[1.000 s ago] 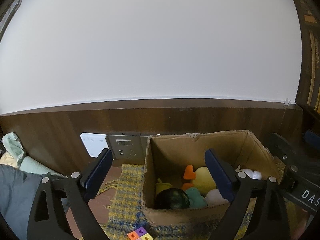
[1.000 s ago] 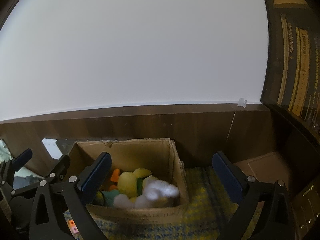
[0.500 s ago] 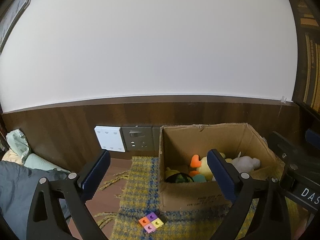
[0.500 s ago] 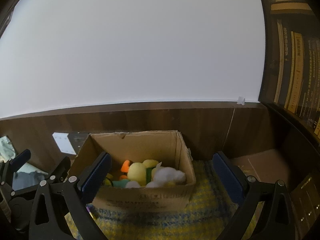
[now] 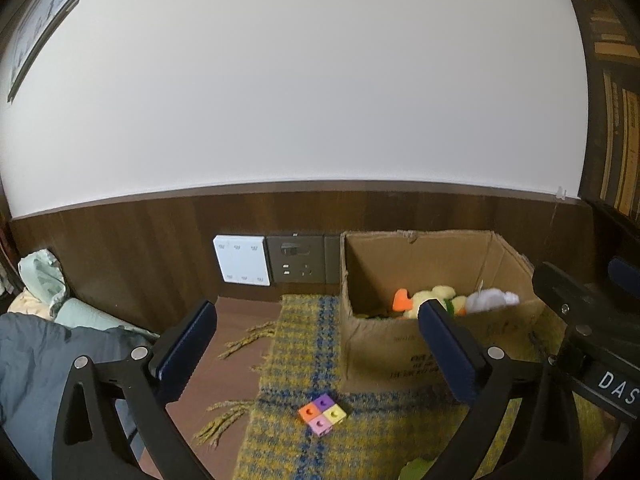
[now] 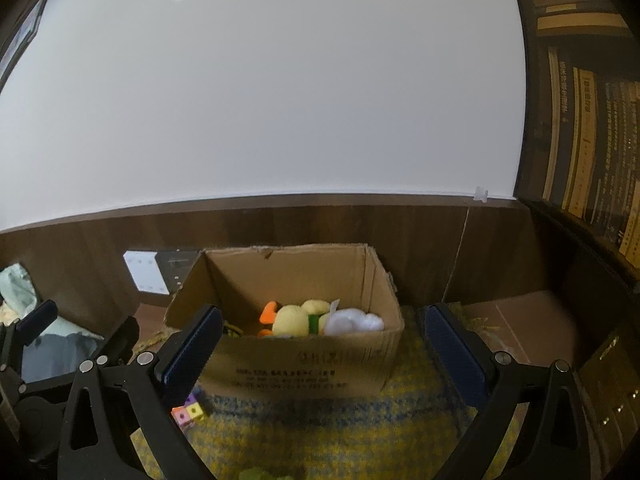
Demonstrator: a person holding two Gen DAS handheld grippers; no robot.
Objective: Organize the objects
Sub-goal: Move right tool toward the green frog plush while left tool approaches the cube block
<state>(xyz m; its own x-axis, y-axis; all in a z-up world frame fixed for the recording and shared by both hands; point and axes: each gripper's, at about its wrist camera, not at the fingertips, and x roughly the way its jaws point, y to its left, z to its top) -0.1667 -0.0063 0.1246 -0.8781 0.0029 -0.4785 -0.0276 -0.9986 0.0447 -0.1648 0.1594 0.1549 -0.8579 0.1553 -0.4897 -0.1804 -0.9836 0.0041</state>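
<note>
An open cardboard box point(image 5: 384, 356) point(image 6: 304, 364) stands on a yellow and blue plaid rug point(image 5: 296, 352) by the wall. It holds several plush toys: a yellow duck with an orange beak point(image 5: 424, 300) point(image 6: 292, 318) and a white one point(image 5: 490, 300) point(image 6: 354, 322). A block of four coloured cubes point(image 5: 322, 414) point(image 6: 188, 410) lies on the rug in front of the box's left corner. My left gripper point(image 5: 320, 356) is open and empty, above the cubes. My right gripper point(image 6: 320, 352) is open and empty, in front of the box.
A white switch plate point(image 5: 240, 258) and a dark socket point(image 5: 296, 258) sit on the wood wall panel. Grey and green cloth point(image 5: 40, 332) lies at the left. A green object point(image 5: 416, 470) shows at the bottom edge. A dark bookshelf point(image 6: 584, 120) stands at the right.
Both grippers have drawn back and up from the box. The box now looks smaller and farther, and the cube block has come fully into view. Both stayed open.
</note>
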